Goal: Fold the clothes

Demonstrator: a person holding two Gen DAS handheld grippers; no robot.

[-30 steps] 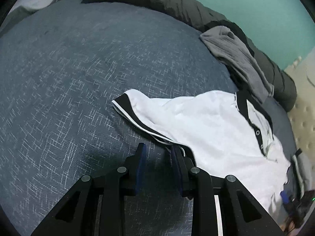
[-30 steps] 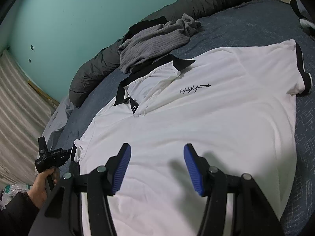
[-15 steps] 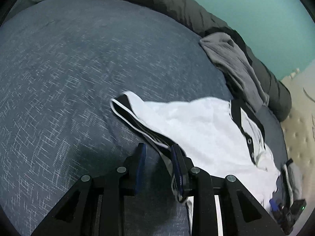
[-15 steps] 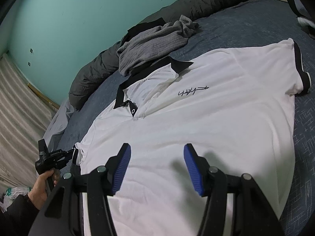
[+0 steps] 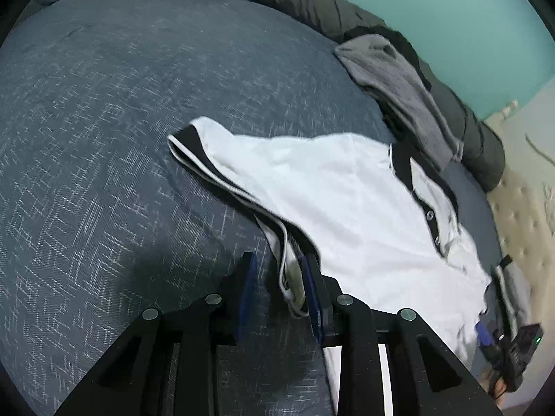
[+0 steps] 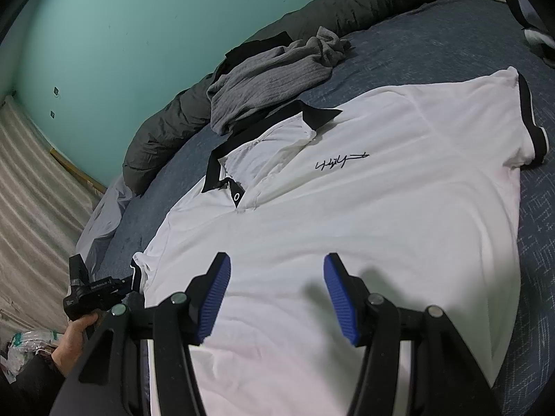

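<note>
A white polo shirt [image 6: 364, 208] with black collar and black sleeve cuffs lies spread front-up on a blue-grey bed cover; it also shows in the left wrist view [image 5: 347, 201]. My left gripper [image 5: 277, 280] has its jaws narrowly apart, and the black-and-white cuff of one sleeve [image 5: 289, 277] hangs against its right pad. The sleeve is lifted and pulled toward the gripper. My right gripper [image 6: 275, 298] is open and empty, just above the shirt's lower middle. The left gripper also shows in the right wrist view [image 6: 93, 294], at the shirt's left sleeve.
A crumpled grey garment [image 6: 270, 79] lies beyond the collar, on a dark rolled duvet [image 6: 166, 131] along the teal wall. The blue-grey bed cover [image 5: 121, 104] stretches left of the shirt. A padded beige headboard [image 5: 527, 208] is at the right.
The left gripper has drawn the sleeve cuff toward itself, so the cuff now lies between its pads and the sleeve is lifted and stretched. The right gripper has barely moved.
</note>
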